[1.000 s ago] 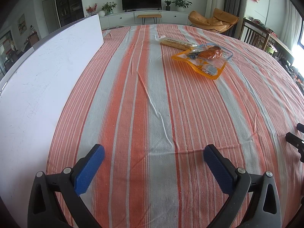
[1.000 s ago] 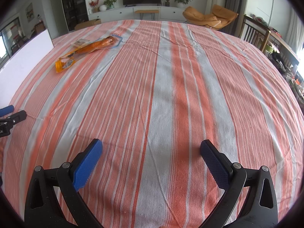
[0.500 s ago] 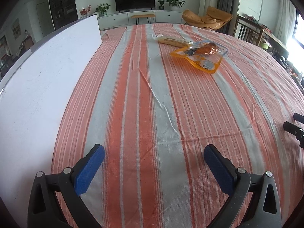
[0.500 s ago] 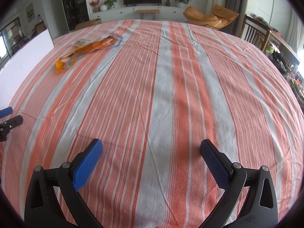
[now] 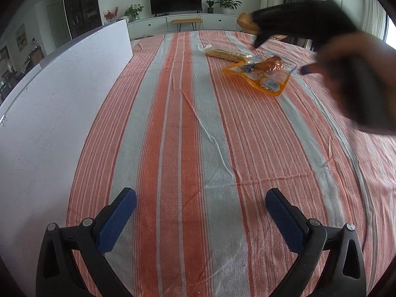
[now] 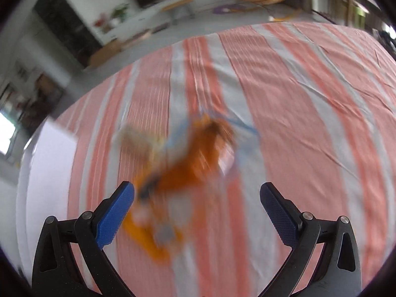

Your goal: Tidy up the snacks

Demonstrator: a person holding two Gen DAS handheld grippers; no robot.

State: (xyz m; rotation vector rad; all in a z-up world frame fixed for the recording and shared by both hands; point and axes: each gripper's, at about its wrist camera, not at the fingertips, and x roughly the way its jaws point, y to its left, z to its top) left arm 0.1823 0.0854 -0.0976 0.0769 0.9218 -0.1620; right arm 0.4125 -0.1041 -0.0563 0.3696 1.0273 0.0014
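The left tongs (image 5: 200, 216) are spread wide over the striped cloth (image 5: 173, 136) on the surface, holding nothing. The right tongs (image 6: 196, 209) are spread too, low above the orange snack bag (image 6: 188, 170), not touching it. The bag lies flat at the far end, just beside a long tan snack (image 5: 226, 54). Its writing is too small to read. A white board (image 5: 54, 94) stands on the left.

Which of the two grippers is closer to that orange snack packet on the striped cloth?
The right gripper: it is open, just short of the orange snack packet, though motion blur smears that view. The left gripper hangs open far back over bare striped tablecloth.
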